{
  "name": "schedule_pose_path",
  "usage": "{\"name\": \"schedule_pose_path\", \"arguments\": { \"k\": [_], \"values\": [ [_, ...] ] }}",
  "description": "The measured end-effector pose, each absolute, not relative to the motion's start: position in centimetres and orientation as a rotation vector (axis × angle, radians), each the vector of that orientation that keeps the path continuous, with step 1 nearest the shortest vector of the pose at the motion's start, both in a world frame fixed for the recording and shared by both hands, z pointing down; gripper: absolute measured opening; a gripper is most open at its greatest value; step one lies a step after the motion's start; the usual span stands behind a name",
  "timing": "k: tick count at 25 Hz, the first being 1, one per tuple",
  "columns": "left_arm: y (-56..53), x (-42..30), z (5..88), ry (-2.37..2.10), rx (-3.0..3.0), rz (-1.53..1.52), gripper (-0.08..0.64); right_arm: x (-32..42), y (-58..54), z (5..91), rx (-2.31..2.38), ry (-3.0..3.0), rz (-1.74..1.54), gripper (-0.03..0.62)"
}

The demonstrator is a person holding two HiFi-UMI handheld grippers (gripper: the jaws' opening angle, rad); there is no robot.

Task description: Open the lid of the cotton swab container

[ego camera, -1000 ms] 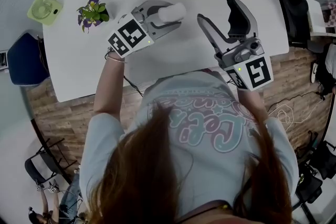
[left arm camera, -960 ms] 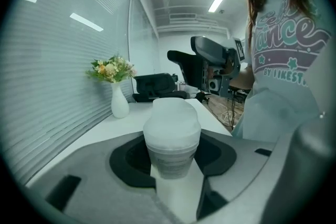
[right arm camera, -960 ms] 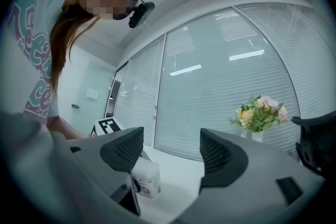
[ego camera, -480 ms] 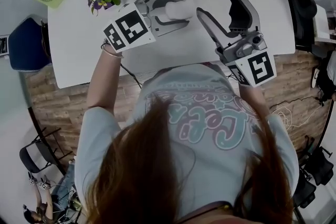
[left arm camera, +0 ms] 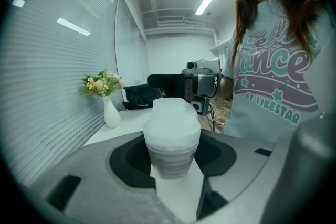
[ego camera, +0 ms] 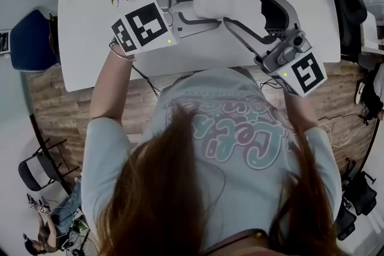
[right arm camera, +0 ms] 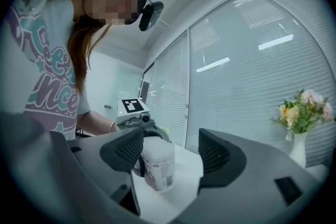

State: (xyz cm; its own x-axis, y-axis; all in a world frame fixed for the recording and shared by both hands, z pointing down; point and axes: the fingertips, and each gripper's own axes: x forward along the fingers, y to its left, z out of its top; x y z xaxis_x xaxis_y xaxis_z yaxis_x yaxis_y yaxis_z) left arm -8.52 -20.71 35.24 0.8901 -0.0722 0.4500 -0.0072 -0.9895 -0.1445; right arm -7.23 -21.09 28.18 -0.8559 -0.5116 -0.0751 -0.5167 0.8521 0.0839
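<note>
cotton swab container (left arm camera: pixel 171 136) — label unreadable — held by left claw (ego camera: pixel 211 8)

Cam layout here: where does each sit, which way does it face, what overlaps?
Head view: on the head, steeply down at the white table; hair, shirt, forearms, left gripper, right gripper.
Left gripper view: along its jaws, shut on the cotton swab container, facing the person's shirt.
Right gripper view: along its open jaws at the container; shirt, left wrist.
Shared: container and flower vase in all three.
</note>
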Motion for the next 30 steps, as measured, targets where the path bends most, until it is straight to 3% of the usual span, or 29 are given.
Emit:
{"name": "schedule_pose_path", "arguments": {
  "k": [11,19,30],
  "values": [
    [-18.5,-9.2,34.0,-0.026,-2.869,-0.761,0.199,-11.4,-18.4,28.5,-0.468,3.207,0.368,0.327],
    [-17.8,-9.4,33.3,-0.077,-2.859,-0.761,0.199,-12.5,-18.2,28.3,-0.36,3.277,0.412,0.252],
    [-17.7,-8.7,32.6,-0.112,-2.854,-0.752,0.199,-13.1,-17.9,28.3,-0.234,3.343,0.396,0.24]
  ]
}}
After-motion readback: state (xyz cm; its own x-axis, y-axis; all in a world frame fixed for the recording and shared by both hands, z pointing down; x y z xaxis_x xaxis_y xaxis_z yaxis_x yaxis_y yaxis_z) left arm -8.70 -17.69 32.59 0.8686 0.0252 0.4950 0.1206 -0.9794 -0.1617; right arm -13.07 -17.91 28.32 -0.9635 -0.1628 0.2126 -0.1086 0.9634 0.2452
